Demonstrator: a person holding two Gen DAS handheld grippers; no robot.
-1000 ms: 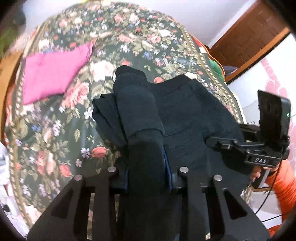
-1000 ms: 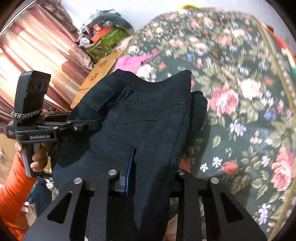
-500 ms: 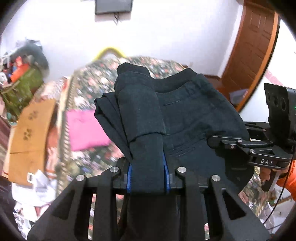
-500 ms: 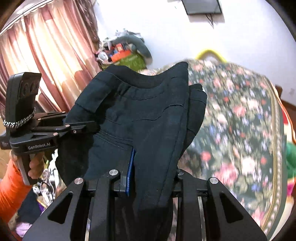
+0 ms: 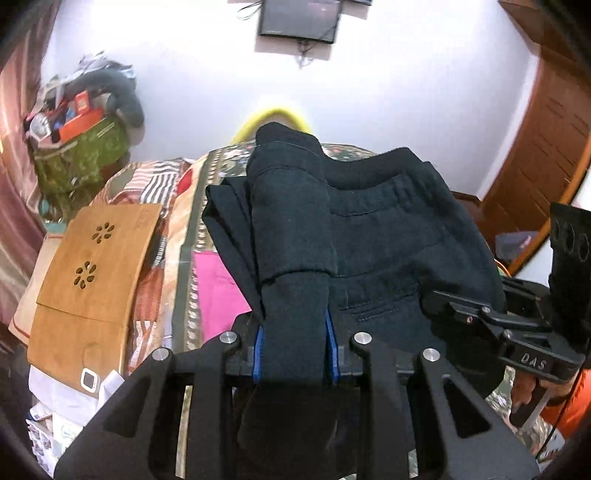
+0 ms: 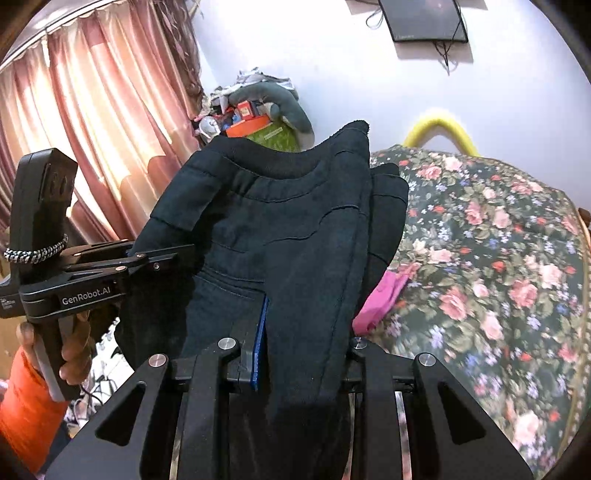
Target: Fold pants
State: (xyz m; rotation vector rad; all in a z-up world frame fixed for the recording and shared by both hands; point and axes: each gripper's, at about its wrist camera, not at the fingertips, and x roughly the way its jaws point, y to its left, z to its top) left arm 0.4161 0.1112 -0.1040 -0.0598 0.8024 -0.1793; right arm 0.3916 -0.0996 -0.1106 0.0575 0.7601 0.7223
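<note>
A: Where are the pants (image 5: 388,236)?

B: I hold them folded, raised higher off the floral bedspread (image 6: 491,258) than a second ago; wall and screen (image 5: 299,18) now show.

A: Jaws?

B: Left gripper (image 5: 295,343) and right gripper (image 6: 306,354) each stay pinched on dark fabric.

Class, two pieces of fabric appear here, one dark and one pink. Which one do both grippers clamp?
The dark pants, pinched by the left gripper and right gripper. The pink cloth lies untouched on the floral bedspread.
</note>
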